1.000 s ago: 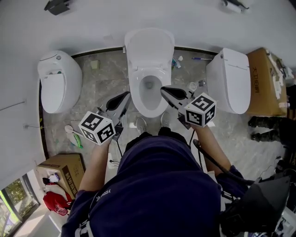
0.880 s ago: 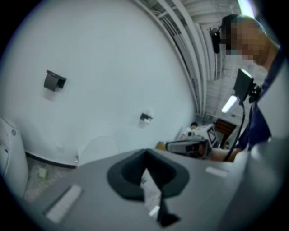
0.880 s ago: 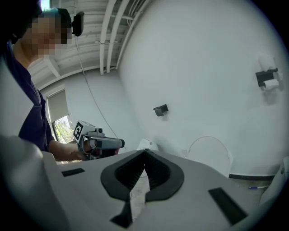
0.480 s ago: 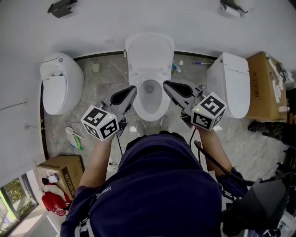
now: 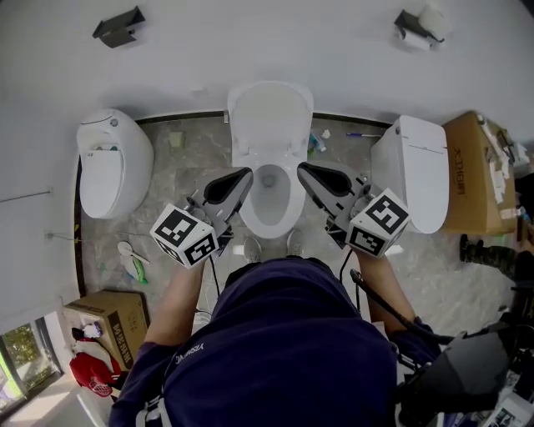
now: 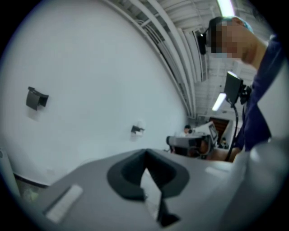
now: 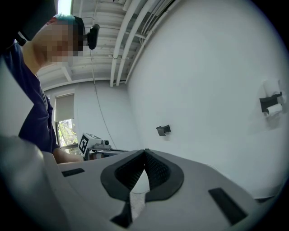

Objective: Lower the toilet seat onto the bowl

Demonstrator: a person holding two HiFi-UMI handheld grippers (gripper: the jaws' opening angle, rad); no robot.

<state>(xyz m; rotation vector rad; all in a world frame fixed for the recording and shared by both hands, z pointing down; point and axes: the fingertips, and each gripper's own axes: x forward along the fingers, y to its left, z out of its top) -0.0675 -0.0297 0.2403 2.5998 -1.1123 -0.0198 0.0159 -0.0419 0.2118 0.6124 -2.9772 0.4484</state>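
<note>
In the head view the middle white toilet has its seat and lid [image 5: 270,117] standing up against the wall. Its bowl [image 5: 272,208] is uncovered below them. My left gripper [image 5: 244,173] hangs beside the bowl's left rim. My right gripper [image 5: 301,168] hangs beside the right rim. Neither touches the toilet. Both point toward the wall and are shut with nothing between the jaws. The left gripper [image 6: 145,154] and the right gripper [image 7: 145,152] each face only the bare white wall in their own views, and the toilet is out of sight there.
A second toilet [image 5: 113,163] stands at the left and a third with its lid down [image 5: 415,158] at the right. Cardboard boxes sit at the right [image 5: 477,150] and lower left [image 5: 108,313]. A bracket [image 5: 117,25] and a paper holder [image 5: 417,23] hang on the wall. Small litter lies on the floor.
Both grippers have risen and now flank the bowl, the left tip closer to its rim. The head view has tilted up, showing more wall. Both stay shut and empty.
</note>
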